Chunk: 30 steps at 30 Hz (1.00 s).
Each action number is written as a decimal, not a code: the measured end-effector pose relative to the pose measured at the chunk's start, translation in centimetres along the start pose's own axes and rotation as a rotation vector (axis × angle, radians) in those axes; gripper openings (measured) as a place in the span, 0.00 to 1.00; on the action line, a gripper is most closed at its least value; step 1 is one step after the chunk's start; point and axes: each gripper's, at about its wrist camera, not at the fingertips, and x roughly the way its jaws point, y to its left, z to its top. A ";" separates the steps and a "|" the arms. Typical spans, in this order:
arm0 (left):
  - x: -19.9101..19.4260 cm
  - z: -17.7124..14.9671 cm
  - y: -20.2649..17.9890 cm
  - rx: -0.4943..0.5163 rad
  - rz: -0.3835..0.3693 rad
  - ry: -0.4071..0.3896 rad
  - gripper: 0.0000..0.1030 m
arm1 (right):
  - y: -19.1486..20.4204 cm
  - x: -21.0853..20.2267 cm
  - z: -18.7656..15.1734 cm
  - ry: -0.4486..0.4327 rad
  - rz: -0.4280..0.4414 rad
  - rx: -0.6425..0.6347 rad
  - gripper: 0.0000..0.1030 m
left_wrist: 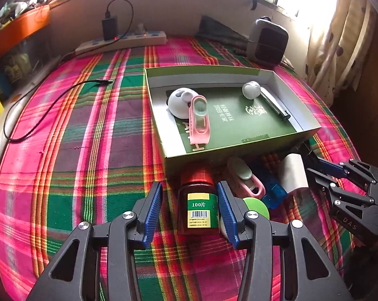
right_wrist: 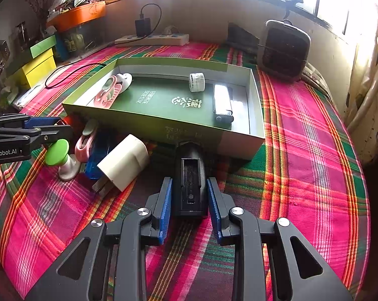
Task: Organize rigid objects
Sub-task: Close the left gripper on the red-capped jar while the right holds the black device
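Observation:
A brown pill bottle (left_wrist: 197, 208) with a red cap and a green label lies on the plaid cloth between the fingers of my left gripper (left_wrist: 189, 188). The right pad touches it and a gap shows at the left pad, so this gripper is open. My right gripper (right_wrist: 189, 190) is shut on a black oblong device (right_wrist: 190, 175) just before the green box's front wall (right_wrist: 143, 120). Beside the bottle lie a pink clip (left_wrist: 244, 178), a blue clear piece (left_wrist: 273, 188), a white charger plug (right_wrist: 123, 161) and a green-topped knob (right_wrist: 57, 151). Inside the box (left_wrist: 239, 150) are a white panda figure (left_wrist: 179, 100), a pink holder (left_wrist: 200, 120), a white jar (left_wrist: 250, 90) and a silver tube (left_wrist: 274, 102).
A power strip (left_wrist: 123, 41) with a plugged-in black adapter sits at the far edge, and a black cable (left_wrist: 51, 105) trails across the cloth at the left. A grey heater (left_wrist: 268, 41) stands behind the box. Yellow and green boxes (right_wrist: 38, 69) are stacked at the far left.

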 end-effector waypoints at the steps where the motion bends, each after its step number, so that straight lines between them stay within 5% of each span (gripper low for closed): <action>1: 0.0 -0.1 0.0 -0.002 0.001 0.001 0.43 | 0.0 0.0 0.0 0.001 0.000 0.000 0.28; 13: 0.4 -0.5 1.0 -0.044 0.026 0.002 0.43 | 0.0 0.0 0.0 -0.002 -0.003 -0.001 0.28; 30: 0.4 -1.3 -0.3 0.043 0.133 -0.030 0.43 | -0.2 0.1 -0.1 -0.002 -0.003 0.005 0.28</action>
